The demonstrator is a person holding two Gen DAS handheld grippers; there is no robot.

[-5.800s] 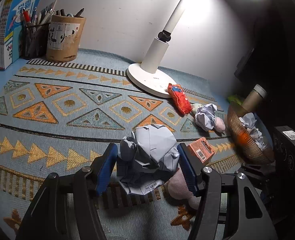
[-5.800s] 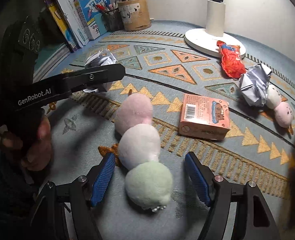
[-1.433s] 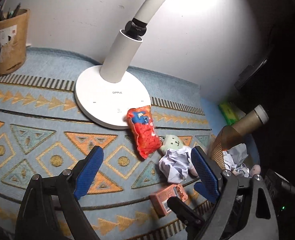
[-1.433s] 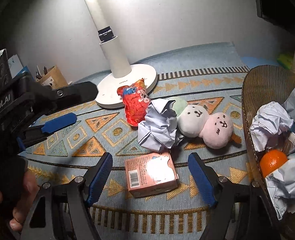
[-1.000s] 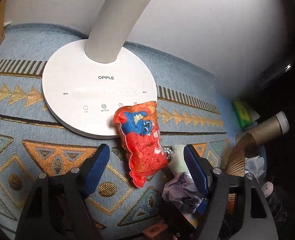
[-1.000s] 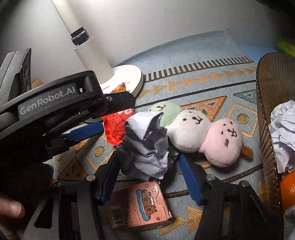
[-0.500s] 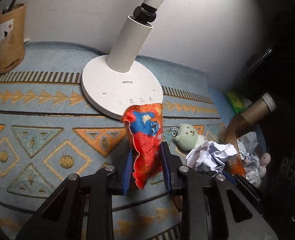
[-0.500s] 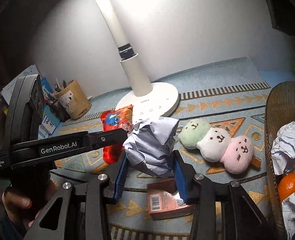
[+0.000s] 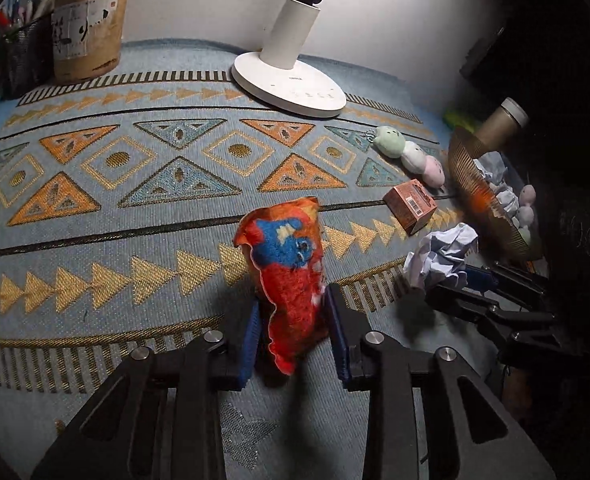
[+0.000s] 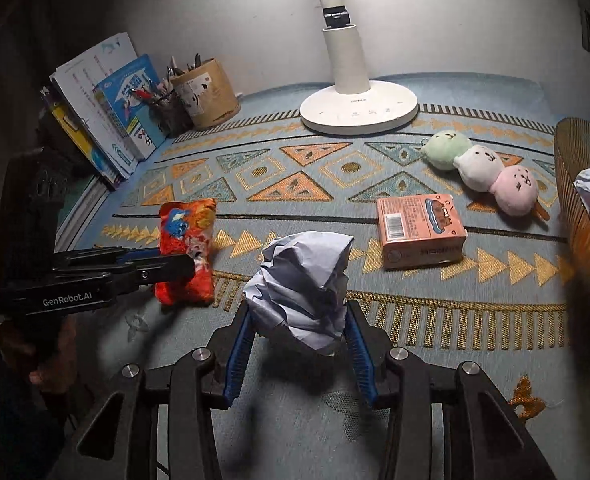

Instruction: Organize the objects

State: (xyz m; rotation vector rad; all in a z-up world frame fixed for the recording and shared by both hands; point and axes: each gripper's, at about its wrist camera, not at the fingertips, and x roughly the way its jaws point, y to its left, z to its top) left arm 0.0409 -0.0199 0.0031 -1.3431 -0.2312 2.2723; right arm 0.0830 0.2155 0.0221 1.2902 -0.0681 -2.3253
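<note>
A red and blue plush toy (image 9: 291, 264) stands between the blue pads of my left gripper (image 9: 293, 320), low over the patterned mat (image 9: 135, 184). Its jaws are opening: the right pad still touches the toy and a dark gap shows at the left pad. The right wrist view shows the same red plush toy (image 10: 185, 248) with the left gripper (image 10: 175, 260) around it. My right gripper (image 10: 298, 312) is shut on a crumpled ball of white paper (image 10: 303, 280), held above the mat's near part. From the left, that paper ball (image 9: 443, 256) sits in the right gripper (image 9: 455, 284).
A white lamp base (image 10: 359, 112) stands at the back. A three-ball plush skewer (image 10: 479, 168) and a pink box (image 10: 419, 228) lie to the right. A wicker basket (image 10: 575, 184) with paper and an orange stands at the right edge. A pen holder (image 10: 207, 96) and books (image 10: 107, 112) are back left.
Both grippers closed on their objects and drew back from the lamp toward the near side of the mat, carrying them. The left jaws stand wider than half a second ago.
</note>
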